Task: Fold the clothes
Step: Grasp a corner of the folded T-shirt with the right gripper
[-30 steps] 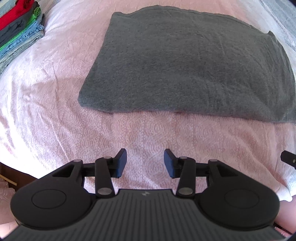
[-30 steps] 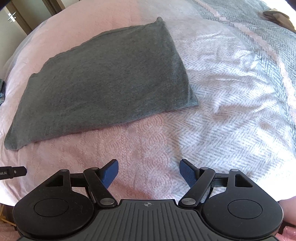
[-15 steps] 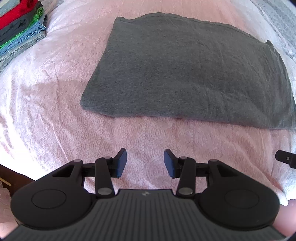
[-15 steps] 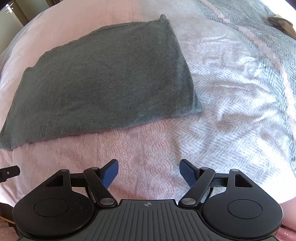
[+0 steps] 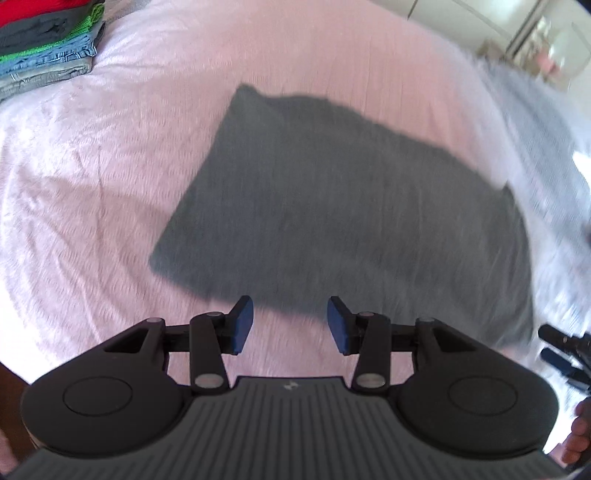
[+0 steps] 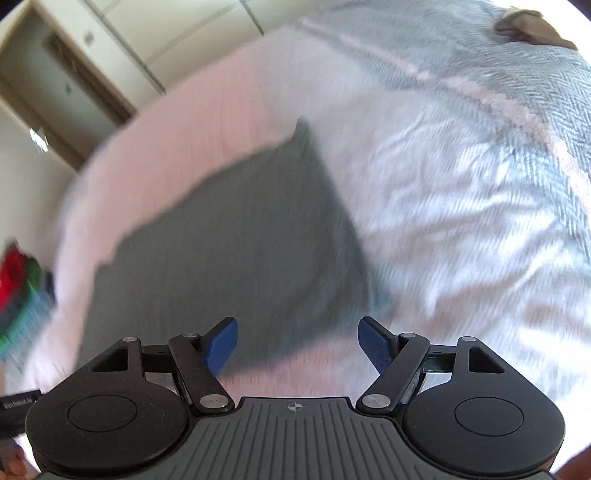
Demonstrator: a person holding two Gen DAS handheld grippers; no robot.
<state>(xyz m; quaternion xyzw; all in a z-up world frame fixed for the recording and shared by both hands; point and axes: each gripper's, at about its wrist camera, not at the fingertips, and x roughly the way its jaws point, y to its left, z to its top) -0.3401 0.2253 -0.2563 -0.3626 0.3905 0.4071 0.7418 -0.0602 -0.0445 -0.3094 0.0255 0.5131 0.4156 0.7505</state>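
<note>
1. At the far left of the left wrist view, a stack of folded clothes [image 5: 48,44] sits on the bed [image 5: 110,166], with red, dark grey, green, blue and pale grey layers. The same stack shows as a blurred patch of red, green and blue at the left edge of the right wrist view [image 6: 22,291].
2. The bed is covered in a pale pink textured spread, creased in long soft lines on its left side.
3. The left hand-held gripper [image 5: 291,325] hangs over the near part of the bed with its blue pads spread and nothing between them; it is released. Its tips are over the near edge of the grey garment; whether they touch the cloth cannot be told.
4. The folded grey garment [image 5: 332,206] lies flat in the middle of the bed, a rough rectangle set at a slant, well apart from the stack. Both views are smeared by motion, so its edges are soft.
5. The right hand-held gripper [image 6: 297,347] has its blue pads set wider still, empty, released, above the garment's near right corner [image 6: 258,266].
6. Its tip also pokes into the right edge of the left wrist view [image 5: 565,350], with part of a hand [image 5: 580,432] below it.
7. Right of the garment the bed carries a grey-white herringbone blanket [image 6: 480,184] with a pink stripe.
8. A brown object [image 6: 532,26] lies at the blanket's far right; too blurred to identify.
9. Beyond the bed, cream cupboard doors [image 6: 147,37] stand at upper left of the right view.
</note>
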